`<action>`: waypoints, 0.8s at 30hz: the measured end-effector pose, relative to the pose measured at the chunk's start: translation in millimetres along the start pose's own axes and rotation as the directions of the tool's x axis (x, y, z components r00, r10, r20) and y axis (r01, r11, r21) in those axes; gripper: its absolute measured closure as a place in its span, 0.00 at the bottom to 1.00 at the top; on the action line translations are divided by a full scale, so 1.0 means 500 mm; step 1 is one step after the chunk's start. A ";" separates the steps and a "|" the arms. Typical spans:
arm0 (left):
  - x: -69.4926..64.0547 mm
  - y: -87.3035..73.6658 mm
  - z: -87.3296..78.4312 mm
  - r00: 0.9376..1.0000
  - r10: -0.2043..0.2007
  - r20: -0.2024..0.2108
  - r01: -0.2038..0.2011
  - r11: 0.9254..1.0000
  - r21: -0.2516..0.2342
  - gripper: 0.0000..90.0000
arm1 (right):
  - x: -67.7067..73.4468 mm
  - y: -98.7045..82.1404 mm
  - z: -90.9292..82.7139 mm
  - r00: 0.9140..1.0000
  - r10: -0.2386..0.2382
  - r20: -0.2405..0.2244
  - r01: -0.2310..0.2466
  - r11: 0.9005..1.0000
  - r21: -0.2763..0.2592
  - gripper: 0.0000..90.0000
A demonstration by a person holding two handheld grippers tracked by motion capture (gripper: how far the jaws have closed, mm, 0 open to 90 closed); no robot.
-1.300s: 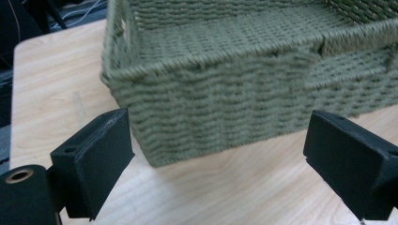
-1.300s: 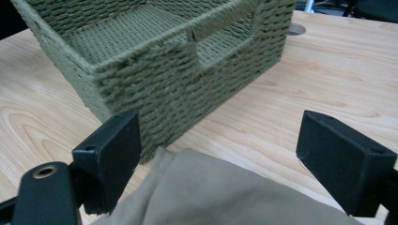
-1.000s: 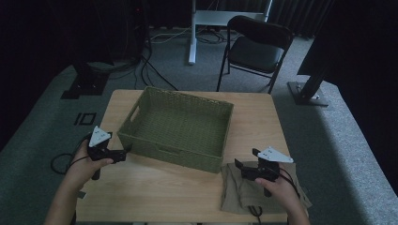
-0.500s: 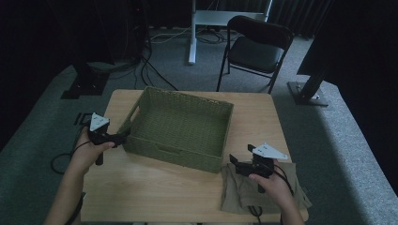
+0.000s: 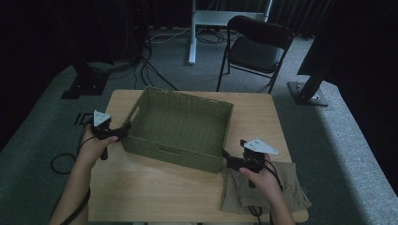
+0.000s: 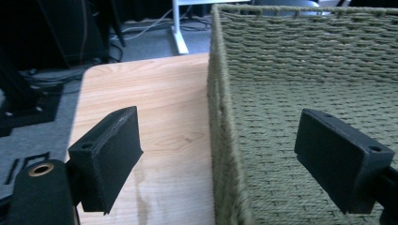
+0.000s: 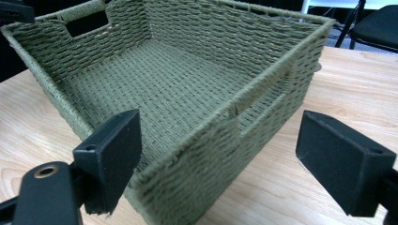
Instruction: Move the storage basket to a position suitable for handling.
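- At the left of the high view, I am bringing the left gripper up to the short end wall of the green woven rectangular basket, which is sitting in the middle of the pale wooden table.
- In the left gripper view its jaws are standing wide and have just been closing a little; the basket's rim is running up between them, one pad outside over the wood, the other inside over the woven floor. Neither pad is pressing yet, so nothing is held.
- I am judging the step to be a two-handed grip on the basket. To do it well, I am keeping the wall centred between the pads and sinking low enough to bite below the rim.
- At the lower right of the high view, the right gripper is facing the basket's near right corner, jaws wide apart and holding nothing; the corner is lying between them in the right gripper view.
- Beneath that hand a crumpled khaki cloth is lying on the table; I am keeping the jaws clear of it.
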State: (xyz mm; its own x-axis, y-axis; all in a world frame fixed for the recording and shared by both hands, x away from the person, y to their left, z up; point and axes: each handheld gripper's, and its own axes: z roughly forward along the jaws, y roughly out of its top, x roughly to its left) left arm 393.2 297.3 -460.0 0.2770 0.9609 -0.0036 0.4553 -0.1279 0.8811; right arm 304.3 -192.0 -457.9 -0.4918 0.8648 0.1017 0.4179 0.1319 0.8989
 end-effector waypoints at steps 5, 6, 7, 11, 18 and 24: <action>-0.005 -0.004 0.022 1.000 0.015 0.004 -0.016 0.998 0.059 0.21 | 0.016 0.003 0.027 0.999 -0.026 0.026 0.026 0.999 0.026 0.16; -0.006 -0.005 0.025 1.000 0.024 0.001 -0.024 0.998 0.062 0.24 | 0.018 0.002 0.031 0.999 -0.028 0.032 0.027 0.999 0.031 0.17; -0.007 -0.006 0.028 1.000 0.020 -0.003 -0.020 0.998 0.052 0.29 | 0.020 0.001 0.035 0.999 -0.028 0.034 0.027 0.999 0.034 0.18; -0.010 -0.009 0.036 1.000 -0.006 -0.010 0.006 0.999 0.050 0.44 | 0.028 -0.005 0.051 0.998 -0.022 0.059 0.019 0.999 0.042 0.24; -0.022 -0.014 0.038 0.999 -0.034 0.007 0.033 0.995 0.099 0.66 | 0.037 -0.011 0.062 0.999 0.026 0.041 -0.029 0.998 0.060 0.47; -0.033 -0.014 0.037 1.000 -0.027 -0.015 0.028 0.994 0.104 0.78 | 0.052 -0.007 0.067 0.996 0.056 0.067 -0.062 0.994 0.094 0.59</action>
State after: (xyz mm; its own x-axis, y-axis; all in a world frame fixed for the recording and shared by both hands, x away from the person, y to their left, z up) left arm 401.1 277.9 -474.6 0.2521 0.9675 -0.0204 0.5485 -0.1255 0.8267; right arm 315.4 -153.7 -472.5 -0.4152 0.9014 0.1225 0.5172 0.1231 0.8470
